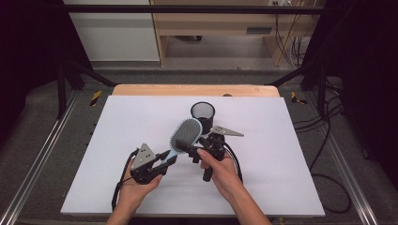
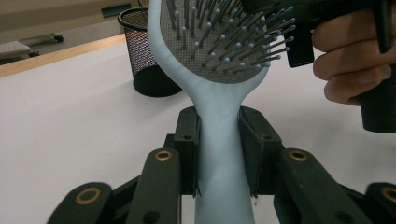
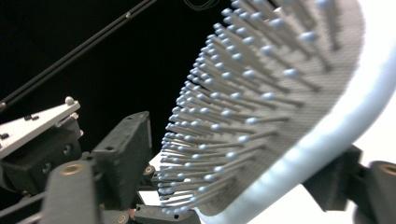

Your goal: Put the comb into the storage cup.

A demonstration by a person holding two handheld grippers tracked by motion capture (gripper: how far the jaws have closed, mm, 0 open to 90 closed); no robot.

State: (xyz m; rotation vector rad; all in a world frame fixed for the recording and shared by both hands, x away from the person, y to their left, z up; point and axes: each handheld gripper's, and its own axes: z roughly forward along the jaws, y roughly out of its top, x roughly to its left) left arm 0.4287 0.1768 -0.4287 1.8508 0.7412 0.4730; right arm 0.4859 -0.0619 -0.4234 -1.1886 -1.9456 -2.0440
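A light blue hairbrush (image 1: 186, 133) with grey bristles is held up over the white table (image 1: 117, 140). My left gripper (image 1: 169, 158) is shut on its handle (image 2: 219, 154), and the jaws press both sides in the left gripper view, where the left gripper (image 2: 219, 126) points at the brush head (image 2: 219, 37). My right gripper (image 1: 195, 151) reaches the lower edge of the head from the right. In the right gripper view, the right gripper (image 3: 238, 140) stands open and straddles the brush head (image 3: 280, 93), one jaw facing the bristle tips, the other behind its back.
A black mesh cup (image 1: 202, 112) stands upright behind the brush near the table's middle, also seen as the cup (image 2: 144, 51). A wooden edge (image 1: 195, 90) borders the far side. Cables (image 1: 328, 140) lie on the floor to the right.
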